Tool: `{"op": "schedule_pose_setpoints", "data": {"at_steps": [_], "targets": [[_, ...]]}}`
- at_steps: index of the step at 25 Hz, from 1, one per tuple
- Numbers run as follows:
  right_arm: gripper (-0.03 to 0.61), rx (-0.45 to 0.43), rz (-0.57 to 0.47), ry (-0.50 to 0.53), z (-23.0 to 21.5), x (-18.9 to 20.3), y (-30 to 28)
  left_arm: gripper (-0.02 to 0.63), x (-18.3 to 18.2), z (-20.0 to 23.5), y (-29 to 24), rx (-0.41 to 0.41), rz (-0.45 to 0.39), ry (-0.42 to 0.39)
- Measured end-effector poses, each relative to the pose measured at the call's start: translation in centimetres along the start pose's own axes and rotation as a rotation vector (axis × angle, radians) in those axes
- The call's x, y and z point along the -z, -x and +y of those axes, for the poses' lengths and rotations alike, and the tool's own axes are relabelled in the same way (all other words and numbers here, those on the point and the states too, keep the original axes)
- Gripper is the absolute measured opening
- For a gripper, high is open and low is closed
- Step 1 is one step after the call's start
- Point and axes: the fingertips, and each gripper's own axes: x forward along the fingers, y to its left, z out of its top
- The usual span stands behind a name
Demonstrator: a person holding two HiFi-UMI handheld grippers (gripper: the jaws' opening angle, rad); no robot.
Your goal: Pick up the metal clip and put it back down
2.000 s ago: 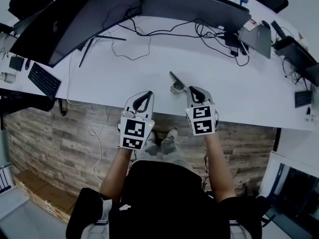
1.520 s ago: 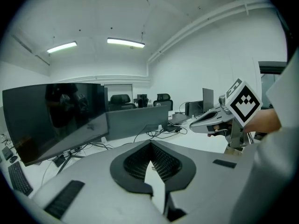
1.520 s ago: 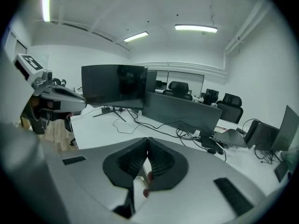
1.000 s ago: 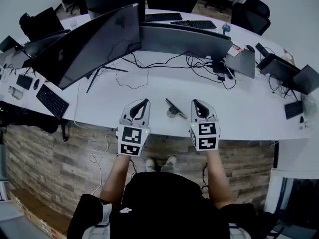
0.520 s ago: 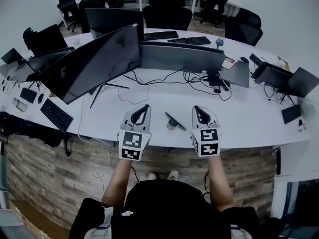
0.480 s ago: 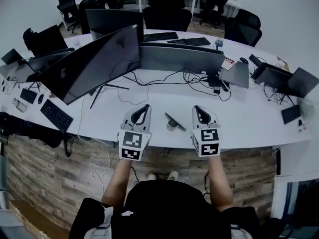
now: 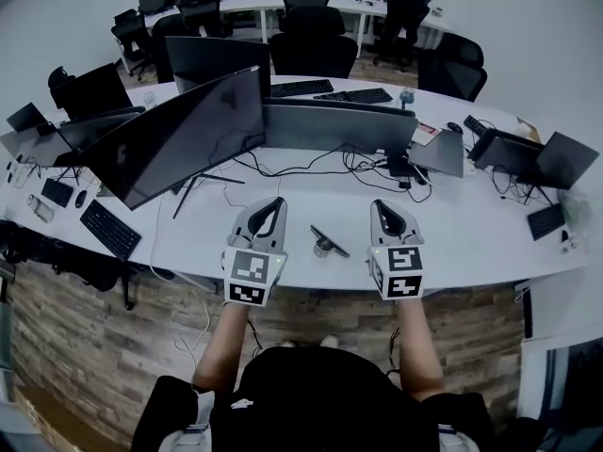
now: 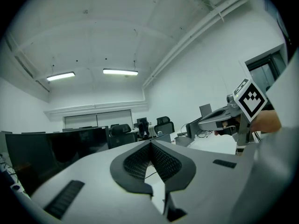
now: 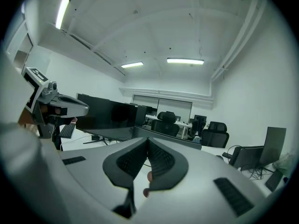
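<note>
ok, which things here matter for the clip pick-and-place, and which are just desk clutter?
Job: metal clip on the white desk; left gripper and right gripper, both shut, empty.
Clutter: curved monitor, keyboard, cables, office chairs.

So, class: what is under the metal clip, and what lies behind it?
The metal clip lies on the white desk. Behind it run black cables, then the backs of monitors. The patch of desk directly beneath the clip is covered by it.
</note>
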Motion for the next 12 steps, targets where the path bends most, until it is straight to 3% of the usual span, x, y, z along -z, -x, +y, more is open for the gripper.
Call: {"op": "schedule_pose_setpoints", "data": {"at_steps": [12], "targets": [[0.025, 0.006, -0.023, -0.006, -0.3, -0.9, 1.1, 0.009, -1.4, -0.5, 0.4, 0.0, -0.03, 0.003]]}}
